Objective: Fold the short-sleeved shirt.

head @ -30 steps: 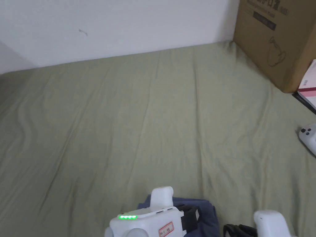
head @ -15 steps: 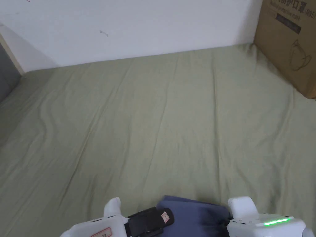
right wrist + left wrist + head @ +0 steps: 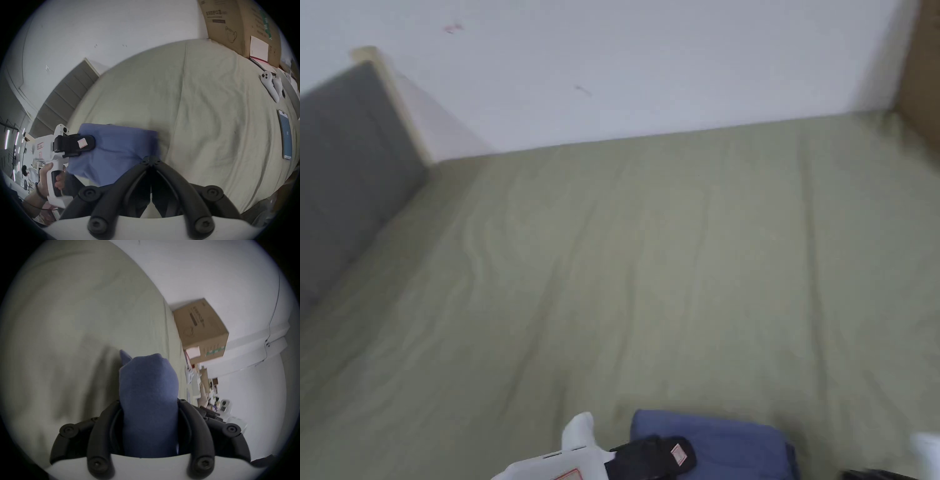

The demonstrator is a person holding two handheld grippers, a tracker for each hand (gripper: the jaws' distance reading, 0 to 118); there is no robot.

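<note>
Left gripper (image 3: pixel 90 143) clamps the folded shirt (image 3: pixel 116 146); right gripper (image 3: pixel 151 160) closed, empty.

**Lots of open bed, with things along the right side**

The green bed (image 3: pixel 650 250) is bare across its middle and left, so a gripper can pass there. A big cardboard box (image 3: pixel 240 27) blocks the far right corner. Two white controllers (image 3: pixel 271 86) and a phone (image 3: pixel 285 136) lie along the right edge (near each other). The wall (image 3: pixel 650 69) closes the back.

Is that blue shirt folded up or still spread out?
Folded: the blue shirt is a compact, layered bundle on the green sheet, gripped by the left tongs.
</note>
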